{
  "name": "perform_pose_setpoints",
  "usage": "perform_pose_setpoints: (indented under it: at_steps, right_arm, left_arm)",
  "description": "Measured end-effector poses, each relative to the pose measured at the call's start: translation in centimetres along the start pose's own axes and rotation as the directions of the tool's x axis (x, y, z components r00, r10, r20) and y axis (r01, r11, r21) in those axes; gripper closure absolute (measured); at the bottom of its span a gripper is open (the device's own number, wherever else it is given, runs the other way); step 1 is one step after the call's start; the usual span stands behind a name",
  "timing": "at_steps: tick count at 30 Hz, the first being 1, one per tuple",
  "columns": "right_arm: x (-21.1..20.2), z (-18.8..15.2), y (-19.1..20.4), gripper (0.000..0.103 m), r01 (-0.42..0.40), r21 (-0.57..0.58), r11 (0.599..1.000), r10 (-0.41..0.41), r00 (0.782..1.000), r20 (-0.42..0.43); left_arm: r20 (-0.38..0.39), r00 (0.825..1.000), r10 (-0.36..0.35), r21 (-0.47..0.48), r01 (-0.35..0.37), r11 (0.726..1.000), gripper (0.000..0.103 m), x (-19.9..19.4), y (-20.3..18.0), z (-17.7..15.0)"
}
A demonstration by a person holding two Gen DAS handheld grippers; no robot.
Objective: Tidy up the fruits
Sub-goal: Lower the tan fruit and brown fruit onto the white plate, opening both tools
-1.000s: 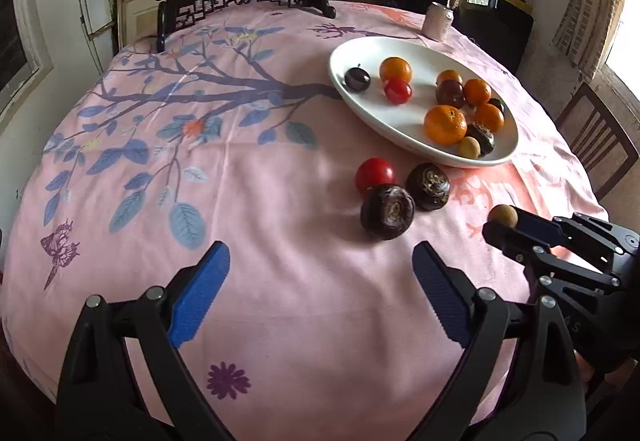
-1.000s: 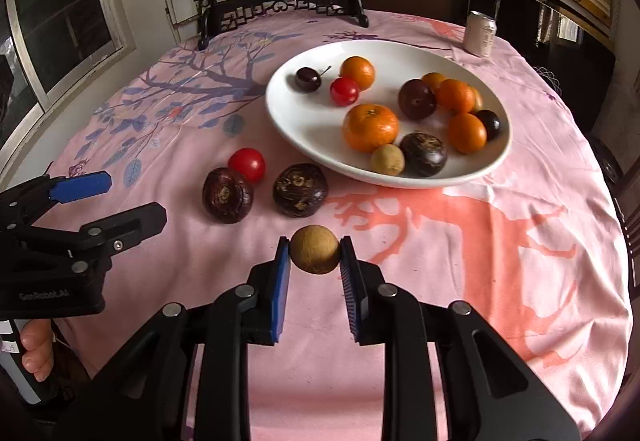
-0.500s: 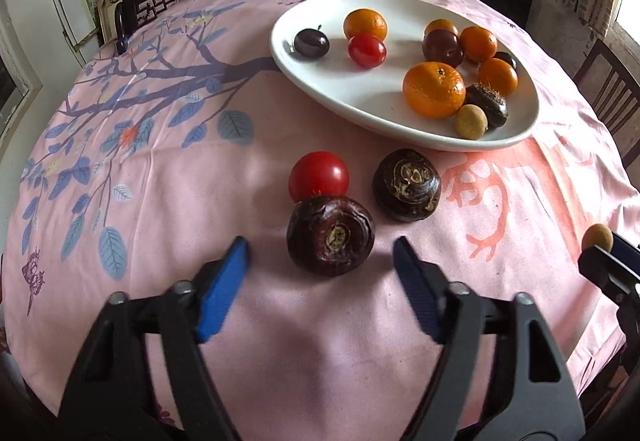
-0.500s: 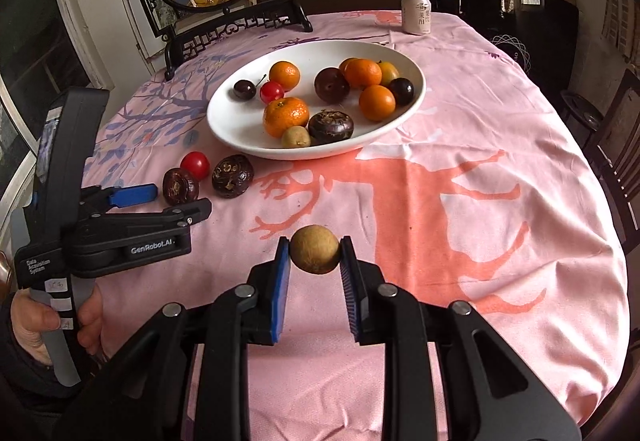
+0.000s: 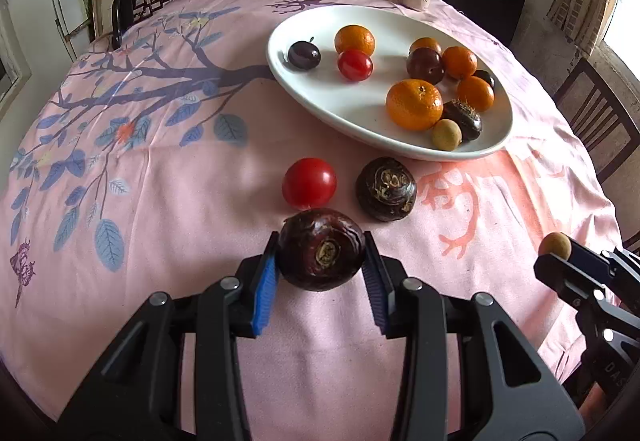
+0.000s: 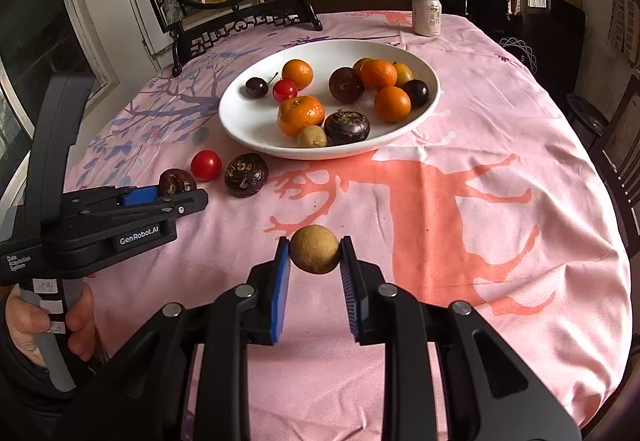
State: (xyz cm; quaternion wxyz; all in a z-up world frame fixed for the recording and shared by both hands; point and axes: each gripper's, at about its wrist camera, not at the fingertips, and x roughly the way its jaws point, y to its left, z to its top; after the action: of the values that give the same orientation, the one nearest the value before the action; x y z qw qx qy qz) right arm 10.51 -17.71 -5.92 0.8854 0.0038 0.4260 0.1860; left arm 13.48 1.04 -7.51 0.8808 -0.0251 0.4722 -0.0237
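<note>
I have both tools loaded. My left gripper (image 5: 320,273) has its jaws clamped on a dark water chestnut (image 5: 322,249), low over the worktop (image 5: 160,221) just short of the white plate (image 5: 320,93). My right gripper (image 6: 315,273) grips a tan longan (image 6: 315,249), held above the cloth on the near side of the plate. I judge the best move is to lift the chestnut straight up before travelling, since a red tomato (image 5: 309,183) sits touching it and a second chestnut (image 5: 386,188) lies near. The plate holds several oranges, with the biggest (image 5: 414,104) at the front, then a plum, a chestnut, cherries, a tomato and a longan.
</note>
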Motion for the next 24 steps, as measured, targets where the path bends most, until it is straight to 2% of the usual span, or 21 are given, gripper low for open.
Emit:
perform_pose_setpoints:
  at_steps: [5,10,13,17,20,24]
  right_arm:
    - [0.2,0.9,0.5,0.078,-0.010,-0.023,1.000,0.010,1.000,-0.005]
    - [0.3,4.9,0.2,0.078,0.015,-0.065,0.998,-0.013,0.999,0.038]
    - [1.9,8.3,-0.6,0.078,0.007,-0.058,0.998,-0.005,0.999,0.037]
    - [5.6,12.4,-2.0,0.078,0.046,-0.041,0.998,-0.045,0.999,0.010]
    - [8.3,13.5,-2.9,0.078,0.041,-0.019,0.999,-0.042,0.998,-0.044]
    - [9.2,13.5,-2.9,0.078,0.041,-0.031,0.999,-0.042,0.998,-0.050]
  left_arm:
    - [0.030,0.999,-0.036,0.000,0.036,0.999,0.063,-1.9,0.4,1.1]
    - [0.080,0.996,-0.050,0.030,0.048,0.998,0.063,-3.1,0.4,6.3]
    - [0.056,0.996,-0.068,0.018,0.067,0.998,0.063,-1.4,0.3,10.9]
    - [0.016,0.999,-0.037,0.013,0.037,0.999,0.063,3.0,-0.8,15.7]
    - [-0.019,0.999,-0.033,0.010,0.033,0.999,0.063,5.8,-1.6,17.4]
    - [-0.041,0.998,-0.050,0.013,0.050,0.999,0.063,7.6,-2.2,17.8]
